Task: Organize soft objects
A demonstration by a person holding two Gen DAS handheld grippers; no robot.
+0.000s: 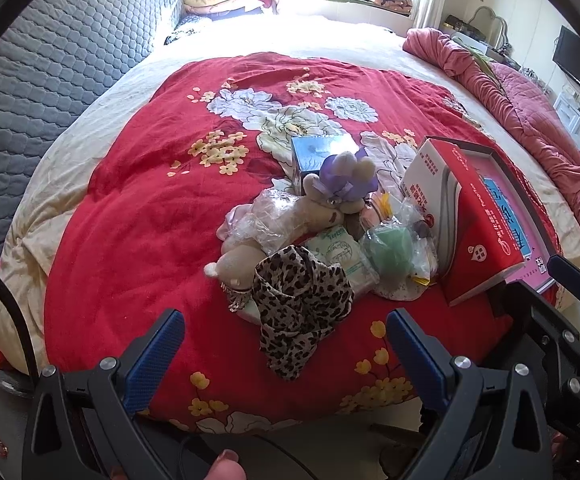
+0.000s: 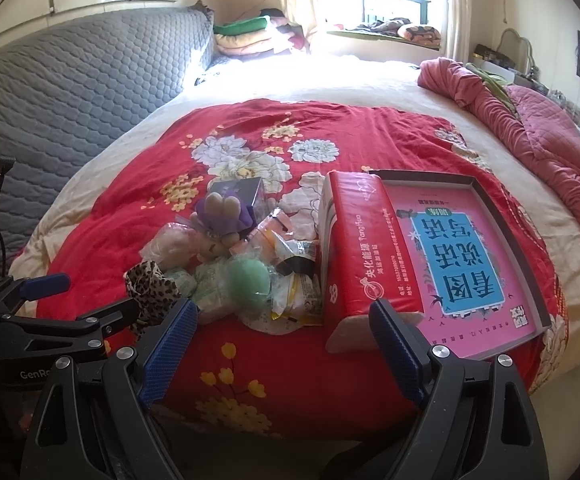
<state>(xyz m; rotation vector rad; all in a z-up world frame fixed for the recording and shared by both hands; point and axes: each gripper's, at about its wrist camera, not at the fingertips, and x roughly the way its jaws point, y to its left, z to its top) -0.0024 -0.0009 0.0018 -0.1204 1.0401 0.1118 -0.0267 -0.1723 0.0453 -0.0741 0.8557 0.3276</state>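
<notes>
Both tools hover low over the near edge of the bed's red floral quilt (image 1: pixel 129 220), w/ the soft pile just ahead of them.

Left tool (image 1: pixel 285 354): fingers apart, nothing between them. Straight ahead of its tips lies the leopard-print fabric scarf (image 1: pixel 302 308), bunched, its long axis running from the pile back toward the tool, loose tail nearest us. Beyond that, the beige plush toy w/ a purple bow (image 1: pixel 330 196) lies tipped over, feet pointing away; its long axis runs roughly ahead-left to ahead-right. Crinkly clear plastic bags (image 1: pixel 265 216) sit touching it.

Right tool (image 2: pixel 283 334): also spread open, empty. Ahead-left of it is the round green sponge in clear wrap (image 2: pixel 249 282); ahead-right, touching its right finger's line, the red soft tissue pack (image 2: pixel 364 248) leans on the grey shallow box w/ a pink and blue book (image 2: pixel 462 248), long axis pointing away from the tool.

Risks, as we judge them: scarf is draped on the pile, so pinching its tail could drag neighbours off. Slick bags may slip a pinch. Tissue pack is propped & could topple if nudged.
</notes>
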